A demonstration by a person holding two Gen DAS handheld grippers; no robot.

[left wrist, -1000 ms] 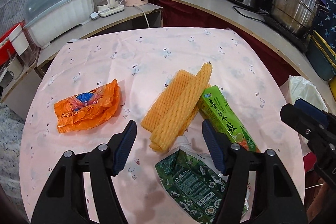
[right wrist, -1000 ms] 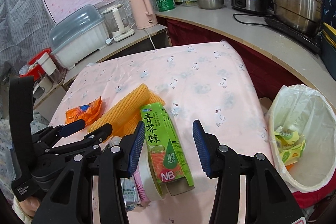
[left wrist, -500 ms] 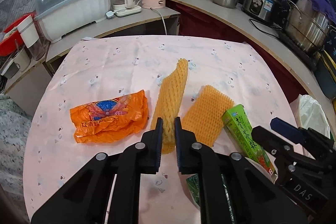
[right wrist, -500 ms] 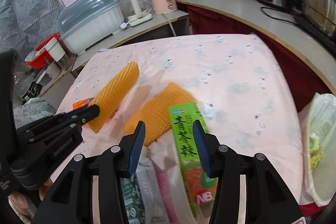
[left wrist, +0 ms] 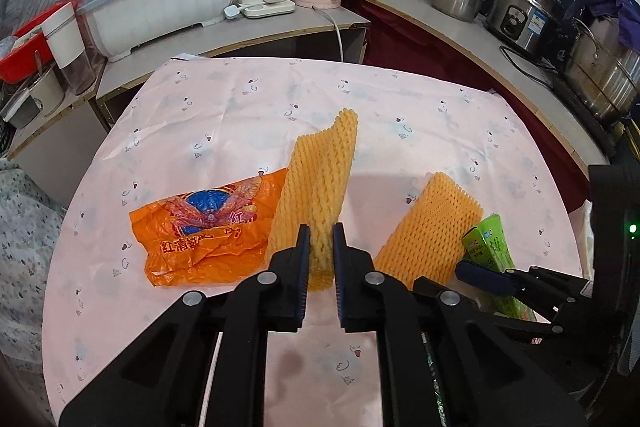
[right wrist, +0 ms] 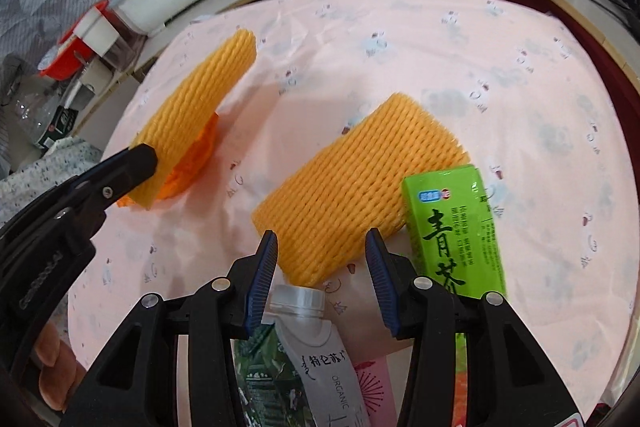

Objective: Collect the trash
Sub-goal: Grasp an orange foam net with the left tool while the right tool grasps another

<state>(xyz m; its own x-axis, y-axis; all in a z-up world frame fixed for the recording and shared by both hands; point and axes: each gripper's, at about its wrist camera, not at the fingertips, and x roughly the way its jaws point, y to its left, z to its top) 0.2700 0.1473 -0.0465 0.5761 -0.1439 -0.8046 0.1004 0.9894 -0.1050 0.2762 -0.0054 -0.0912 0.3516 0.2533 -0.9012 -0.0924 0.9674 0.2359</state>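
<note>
Presently, item by item from the tongs outward. Left gripper (left wrist: 321,259): jaws have just been closing and now stand nearly together, pinching the near end of a long orange foam net (left wrist: 316,191), which stands up off the pink tablecloth (left wrist: 224,115) with its long axis running away from the tongs. Right gripper (right wrist: 320,267): jaws about half apart, holding nothing, set astride the near end of the second foam net (right wrist: 356,187); this one lies flat straight ahead, long axis pointing away and slightly right, so the right hand is the nearer one to it. Beneath the right tongs, a white pouch (right wrist: 316,343) printed "ORGANIC". Touching the second net's right side, a green carton (right wrist: 456,227) with Chinese characters. Left of the lifted net, an orange wrapper (left wrist: 204,231) with a blue crab emblem and red characters.
</note>
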